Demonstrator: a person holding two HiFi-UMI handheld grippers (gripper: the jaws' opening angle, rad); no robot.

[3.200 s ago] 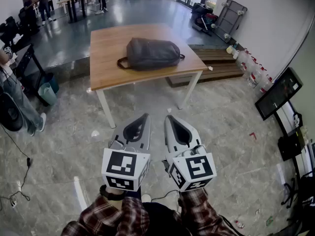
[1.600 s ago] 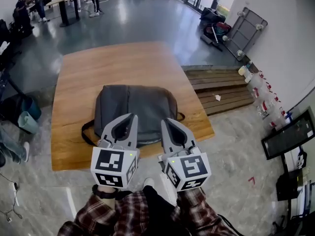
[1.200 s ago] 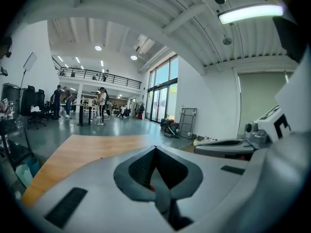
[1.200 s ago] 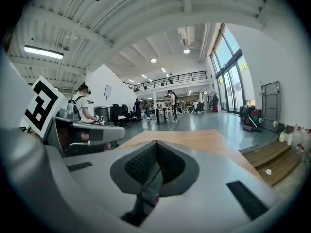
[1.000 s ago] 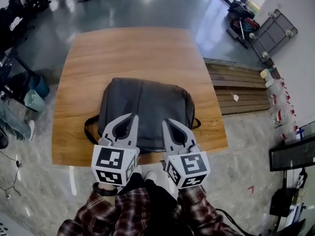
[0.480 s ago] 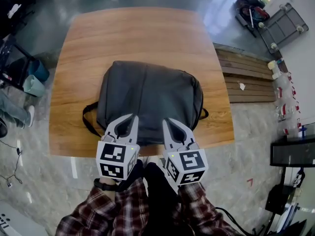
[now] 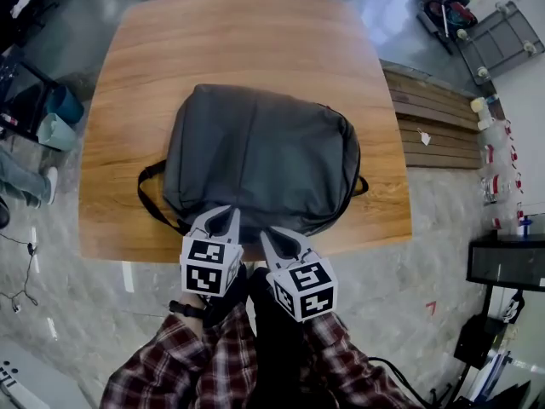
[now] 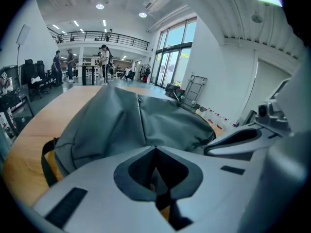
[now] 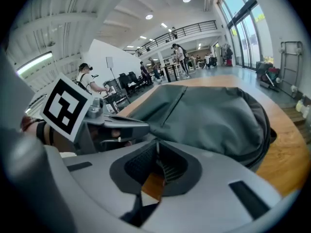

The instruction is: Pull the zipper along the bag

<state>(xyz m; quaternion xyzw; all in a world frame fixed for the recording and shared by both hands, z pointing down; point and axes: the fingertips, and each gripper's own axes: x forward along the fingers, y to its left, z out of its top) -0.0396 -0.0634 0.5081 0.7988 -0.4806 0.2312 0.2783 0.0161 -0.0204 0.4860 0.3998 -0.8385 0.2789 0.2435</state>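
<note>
A dark grey backpack (image 7: pixel 260 156) lies flat on the wooden table (image 7: pixel 255 32), with a strap loop (image 7: pixel 149 196) off its left side. A zipper seam (image 8: pixel 141 118) runs across its top, and no pull shows. My left gripper (image 7: pixel 225 218) hovers at the bag's near edge, shut with nothing between its jaws. Just to its right, my right gripper (image 7: pixel 269 236) is also shut and empty, over the table's front edge. In the left gripper view the backpack (image 8: pixel 126 123) fills the space just beyond the tips (image 8: pixel 155 148). The right gripper view shows the backpack (image 9: pixel 209 113) past the tips (image 9: pixel 157 141).
The table's near edge (image 7: pixel 247 254) lies under the grippers, with stone floor below. A wooden step (image 7: pixel 436 113) sits right of the table, a teal bin (image 7: pixel 56 131) to its left and a dark screen (image 7: pixel 507 262) at the far right. People stand far back in the hall (image 8: pixel 104 62).
The view has closed in on the table until the bag lies right under it. Both grippers have come closer together and now sit at the bag's near edge, still shut.
</note>
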